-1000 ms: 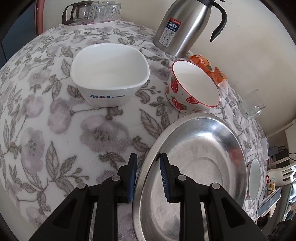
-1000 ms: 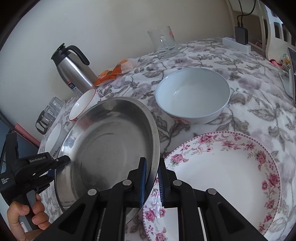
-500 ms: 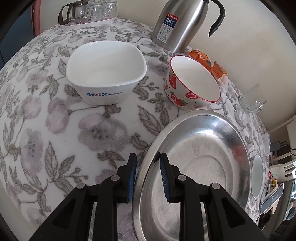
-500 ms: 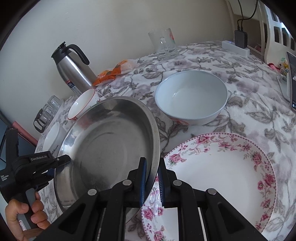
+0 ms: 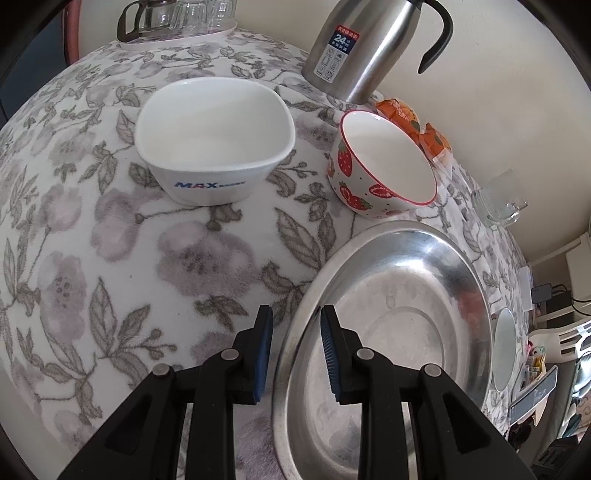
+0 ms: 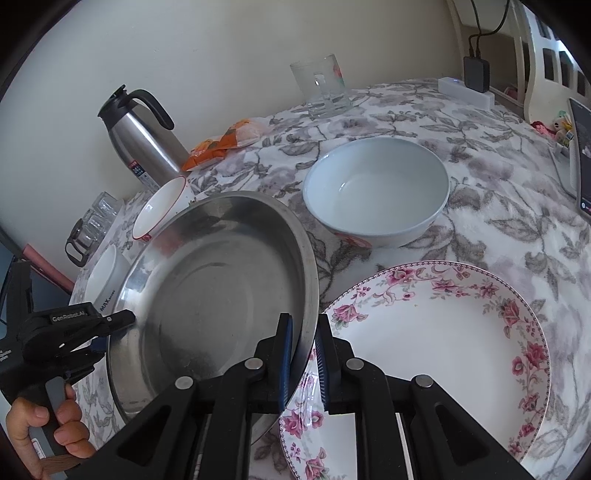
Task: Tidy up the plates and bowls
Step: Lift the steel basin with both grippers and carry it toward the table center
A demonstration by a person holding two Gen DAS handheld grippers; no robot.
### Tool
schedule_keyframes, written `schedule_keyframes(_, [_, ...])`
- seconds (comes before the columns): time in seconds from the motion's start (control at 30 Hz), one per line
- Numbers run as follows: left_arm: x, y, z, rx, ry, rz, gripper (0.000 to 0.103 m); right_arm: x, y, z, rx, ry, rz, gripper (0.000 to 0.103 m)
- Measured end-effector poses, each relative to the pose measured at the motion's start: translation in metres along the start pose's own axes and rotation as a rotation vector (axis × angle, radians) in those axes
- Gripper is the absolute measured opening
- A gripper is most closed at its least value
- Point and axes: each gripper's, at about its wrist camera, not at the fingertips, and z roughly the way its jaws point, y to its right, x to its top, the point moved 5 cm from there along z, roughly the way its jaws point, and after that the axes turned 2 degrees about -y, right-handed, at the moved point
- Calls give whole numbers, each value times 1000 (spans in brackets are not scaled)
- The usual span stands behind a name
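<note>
A wide steel plate sits tilted, its right edge raised over a pink-flowered plate. My right gripper is shut on the steel plate's right rim. My left gripper straddles the opposite rim, one pad outside and one inside, with a gap showing on the outer side. A square white bowl and a strawberry bowl stand beyond the left gripper. A pale round bowl stands behind the flowered plate.
A steel thermos jug, an orange snack packet and a glass mug line the wall side. A tray of glassware sits at the far left corner. A phone lies at the right edge.
</note>
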Motion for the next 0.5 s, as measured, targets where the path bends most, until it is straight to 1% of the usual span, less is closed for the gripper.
schedule_keyframes(0.17, [2,-1,-14,2,34,5,28,3,2,-6,-6,20,9,14])
schedule_keyframes(0.23, [2,0,-21,11,52,14,31,4,2,-8,-6,26,12,14])
schedule_keyframes(0.27, [2,0,-23,16,57,20,35,4,2,-9,-14,32,8,14])
schedule_keyframes(0.3, [1,2,-27,28,67,34,38,5,2,-11,-24,40,2,14])
schedule_keyframes(0.37, [0,5,-31,49,73,55,39,6,0,-14,-35,55,-6,14])
schedule_keyframes(0.47, [-6,8,-35,112,62,95,40,7,1,-17,-51,68,-13,14])
schedule_keyframes(0.5, [-9,9,-36,125,59,109,40,8,0,-17,-60,70,-17,22])
